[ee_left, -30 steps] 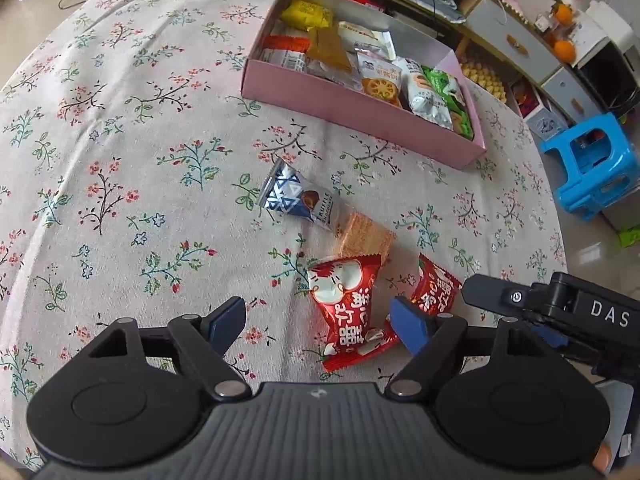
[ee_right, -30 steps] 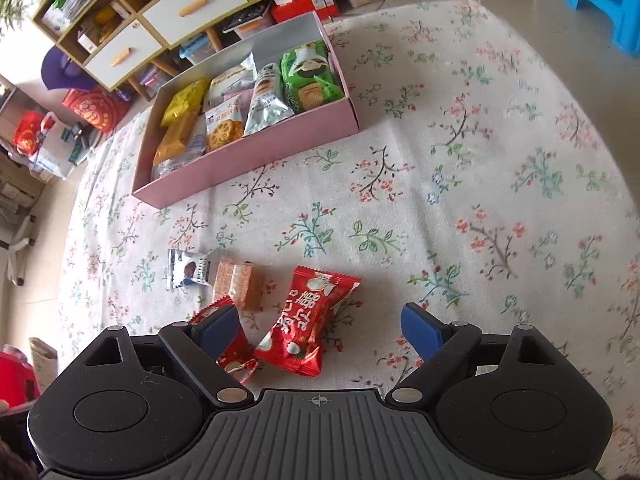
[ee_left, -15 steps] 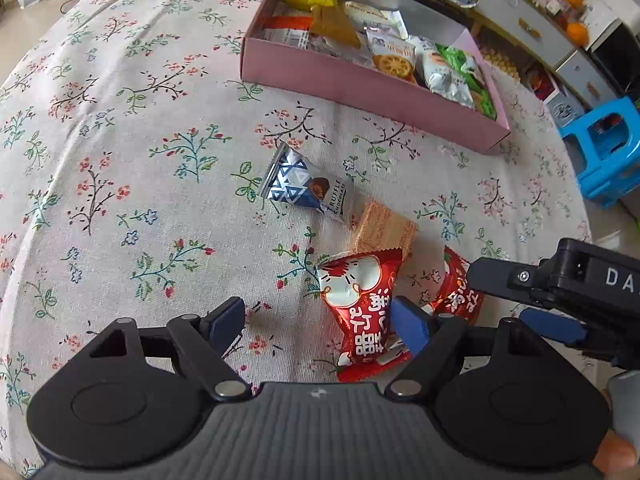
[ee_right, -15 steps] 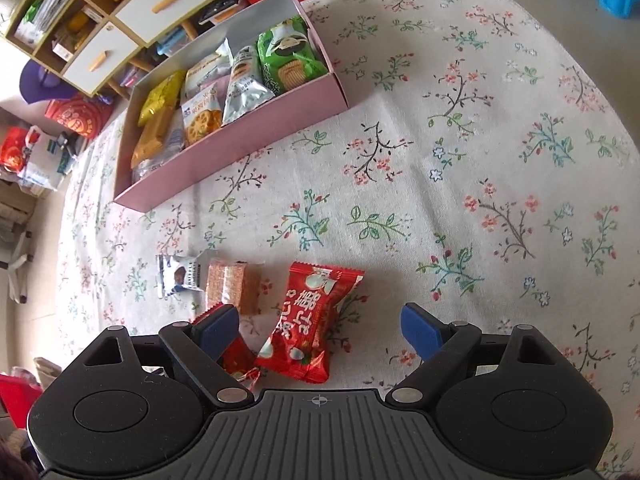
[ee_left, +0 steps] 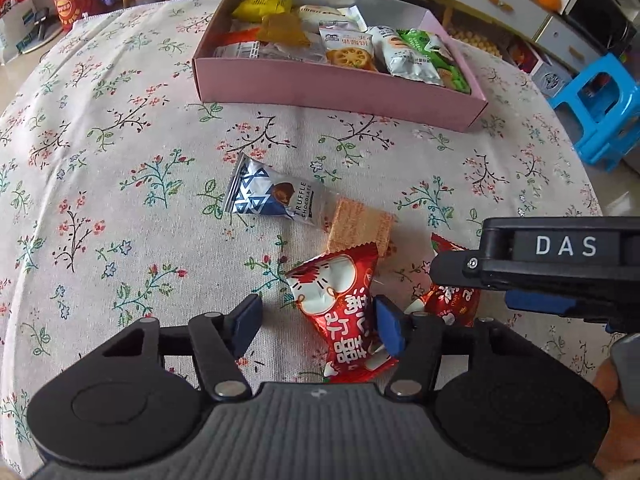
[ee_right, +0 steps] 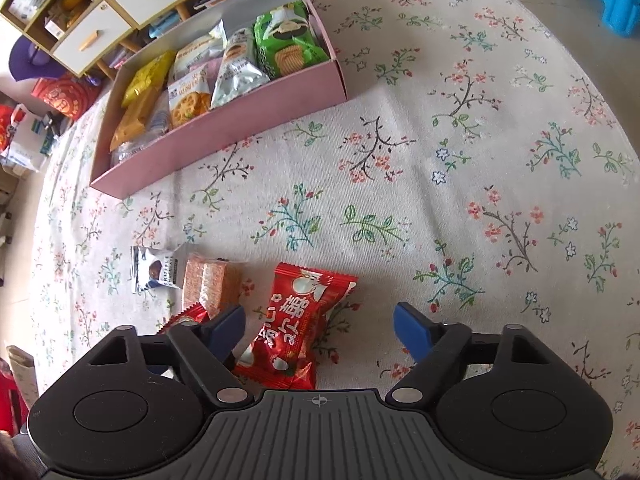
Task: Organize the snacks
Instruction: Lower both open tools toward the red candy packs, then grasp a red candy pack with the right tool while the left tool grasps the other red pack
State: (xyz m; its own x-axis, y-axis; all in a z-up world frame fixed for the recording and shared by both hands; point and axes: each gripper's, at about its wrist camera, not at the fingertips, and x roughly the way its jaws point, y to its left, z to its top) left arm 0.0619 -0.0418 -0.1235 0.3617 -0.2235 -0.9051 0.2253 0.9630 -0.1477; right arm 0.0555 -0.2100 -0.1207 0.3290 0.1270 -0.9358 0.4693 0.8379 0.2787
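A pink box (ee_left: 340,92) (ee_right: 224,136) holding several snack packs sits at the far side of the floral tablecloth. Loose snacks lie near me: a blue-white truffle chocolate pack (ee_left: 272,200) (ee_right: 154,270), a wafer (ee_left: 362,228) (ee_right: 210,280), and two red packs. My left gripper (ee_left: 316,324) is open, low over one red pack (ee_left: 344,308) (ee_right: 186,318). My right gripper (ee_right: 318,326) is open over the other red pack (ee_right: 298,320) (ee_left: 452,300); its body also shows in the left wrist view (ee_left: 560,260).
A blue plastic stool (ee_left: 604,112) stands off the table's right side. Cabinets with drawers (ee_right: 120,12) and bags (ee_left: 68,4) line the floor beyond the table. Bare tablecloth (ee_right: 500,140) spreads to the right of the snacks.
Both grippers have moved forward and lower toward the red packs. The right gripper's body has come further into the left wrist view. Both stay open.
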